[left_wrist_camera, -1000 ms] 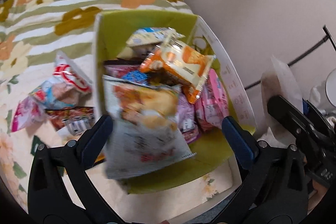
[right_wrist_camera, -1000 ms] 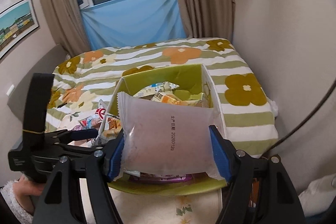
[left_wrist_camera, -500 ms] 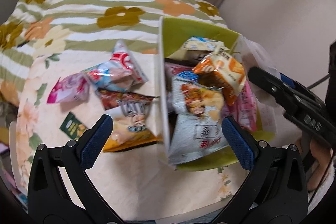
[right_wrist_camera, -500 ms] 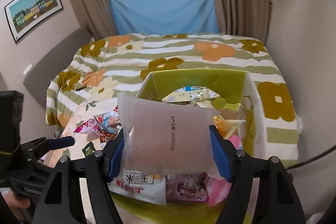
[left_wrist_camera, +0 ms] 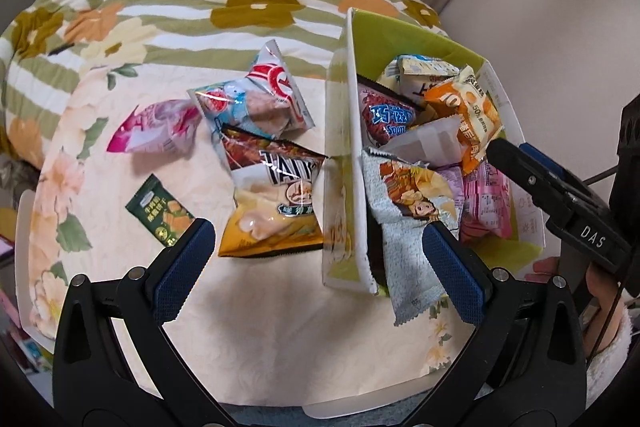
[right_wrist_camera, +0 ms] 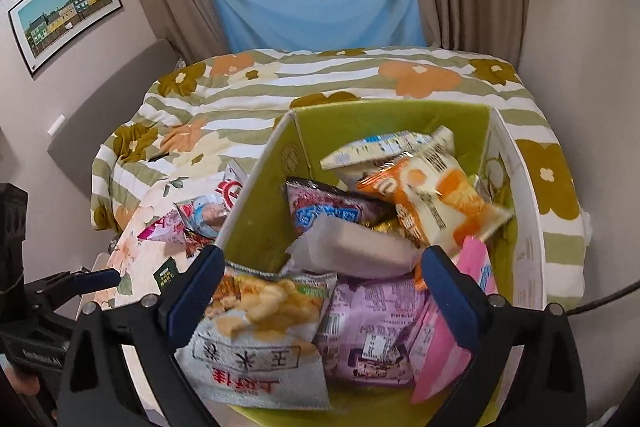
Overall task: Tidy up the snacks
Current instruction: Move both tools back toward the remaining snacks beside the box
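Observation:
A white cardboard box [right_wrist_camera: 256,211] with a green lining stands on the bed, piled with snack packets. A pale translucent packet [right_wrist_camera: 352,251] lies loose on top of the pile, also visible as the pale packet [left_wrist_camera: 428,143]. My right gripper [right_wrist_camera: 324,291] hangs over the box's near end. Its jaws are opening and its pads press on nothing. My left gripper [left_wrist_camera: 318,267] is open and empty above the box's left wall [left_wrist_camera: 340,187]. On the bedspread left of the box lie a yellow chip bag [left_wrist_camera: 276,199], a red-and-blue packet [left_wrist_camera: 260,99], a pink packet [left_wrist_camera: 156,127] and a small green packet [left_wrist_camera: 160,211].
The bed's striped flower quilt [right_wrist_camera: 360,75] stretches behind the box to a blue sheet and curtains. A wall runs close along the box's right side. A hand in a fluffy sleeve [left_wrist_camera: 608,311] holds the right gripper. The bed's near edge runs just below both grippers.
The right gripper's jaws spread and the pale packet dropped out of them onto the pile in the box. The left gripper swung left from over the box toward the loose snacks.

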Demonstrator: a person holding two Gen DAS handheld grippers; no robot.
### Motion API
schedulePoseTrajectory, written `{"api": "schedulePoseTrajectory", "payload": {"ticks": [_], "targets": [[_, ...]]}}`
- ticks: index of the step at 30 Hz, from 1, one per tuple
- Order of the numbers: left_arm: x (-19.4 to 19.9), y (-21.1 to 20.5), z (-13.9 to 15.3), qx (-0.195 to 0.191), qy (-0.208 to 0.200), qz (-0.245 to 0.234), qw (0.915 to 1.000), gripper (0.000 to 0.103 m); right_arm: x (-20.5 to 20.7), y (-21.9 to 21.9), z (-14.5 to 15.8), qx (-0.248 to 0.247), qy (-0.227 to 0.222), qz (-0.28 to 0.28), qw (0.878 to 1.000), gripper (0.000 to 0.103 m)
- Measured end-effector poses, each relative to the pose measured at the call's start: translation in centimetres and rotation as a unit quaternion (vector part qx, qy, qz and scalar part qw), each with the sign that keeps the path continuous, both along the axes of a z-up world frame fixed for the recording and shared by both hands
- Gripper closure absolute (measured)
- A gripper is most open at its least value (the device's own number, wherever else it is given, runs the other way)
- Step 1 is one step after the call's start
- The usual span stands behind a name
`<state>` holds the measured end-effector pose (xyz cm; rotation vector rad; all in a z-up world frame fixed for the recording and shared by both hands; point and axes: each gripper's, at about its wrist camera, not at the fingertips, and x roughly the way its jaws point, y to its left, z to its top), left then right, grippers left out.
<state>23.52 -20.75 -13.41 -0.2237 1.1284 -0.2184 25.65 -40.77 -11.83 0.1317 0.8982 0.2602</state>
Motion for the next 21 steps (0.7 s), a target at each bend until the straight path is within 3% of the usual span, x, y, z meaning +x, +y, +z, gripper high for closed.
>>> {"api": "schedulePoseTrajectory", "payload": {"ticks": [12,21], "targets": [[-1.4,0.8,1.8,0.005,-0.020,-0.006,0.9998,0.000,-1.3,0.1,1.2,0.012,0.003,0.006,1.000,0.005],[-3.3,5.6,4.3,0.009,-0.054,0.017,0.9983,0.000,-3.3,2.2,4.6,-0.002,-0.025,0.009,1.000,0.005]]}}
